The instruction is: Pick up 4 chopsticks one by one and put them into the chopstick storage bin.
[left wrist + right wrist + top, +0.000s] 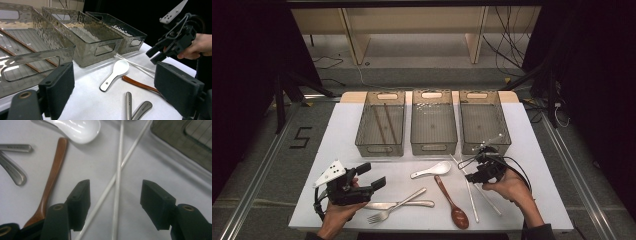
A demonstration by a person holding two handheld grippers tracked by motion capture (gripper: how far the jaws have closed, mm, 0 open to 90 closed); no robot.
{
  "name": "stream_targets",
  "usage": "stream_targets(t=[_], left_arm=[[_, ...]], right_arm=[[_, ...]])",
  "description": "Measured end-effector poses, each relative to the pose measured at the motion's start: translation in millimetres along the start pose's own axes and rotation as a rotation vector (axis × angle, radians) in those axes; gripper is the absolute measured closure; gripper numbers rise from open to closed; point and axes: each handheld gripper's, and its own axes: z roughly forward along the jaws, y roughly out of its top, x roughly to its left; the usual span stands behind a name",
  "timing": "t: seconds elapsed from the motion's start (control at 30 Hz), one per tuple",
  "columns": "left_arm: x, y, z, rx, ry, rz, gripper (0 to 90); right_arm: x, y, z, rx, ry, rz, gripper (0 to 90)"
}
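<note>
The two thin white chopsticks [117, 182] lie crossed on the white counter [532, 165], just in front of the right-hand clear plastic bin [484, 122], and my right tool [113, 202] hangs directly above them. Its black padded jaws stand apart with both sticks running up between them in the right gripper view; the pads touch neither stick. In the high view my right hand [512, 187] holds that tool [479, 170] low over the sticks [472, 192], pointing down at the counter.

Just beside the chopsticks, on the side toward the middle of the counter, lies a brown wooden spoon [52, 177], and past its handle end a white ceramic soup spoon [77, 128]. The handles of a steel fork [394, 207] and a steel table knife [399, 204] lie farther toward my left.

My left tool [371, 176] is held in my left hand [337, 210] above the near left part of the counter, well apart from the chopsticks. Its jaws are wide apart with nothing between them.

Three clear bins stand in a row at the far side. The left one [379, 125] holds two brown chopsticks [384, 122]; the middle one [433, 122] stands between the others.
</note>
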Motion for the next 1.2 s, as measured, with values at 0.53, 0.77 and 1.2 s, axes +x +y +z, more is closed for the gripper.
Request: stream_targets(t=[0.53, 0.77, 1.2], left_arm=[[-0.4, 0.3, -0.2, -0.001, -0.003, 0.003, 16.1], [-0.3, 0.3, -0.2, 0.001, -0.004, 0.005, 16.2], [-0.3, 0.4, -0.2, 0.000, -0.005, 0.005, 16.2]], right_arm=[[3.9, -9.1, 18.5, 0.139, -0.031, -0.037, 64.9], [6.3, -9.3, 21.1, 0.163, -0.039, -0.054, 71.9], [9.2, -9.4, 26.9, 0.210, -0.078, -0.064, 82.2]])
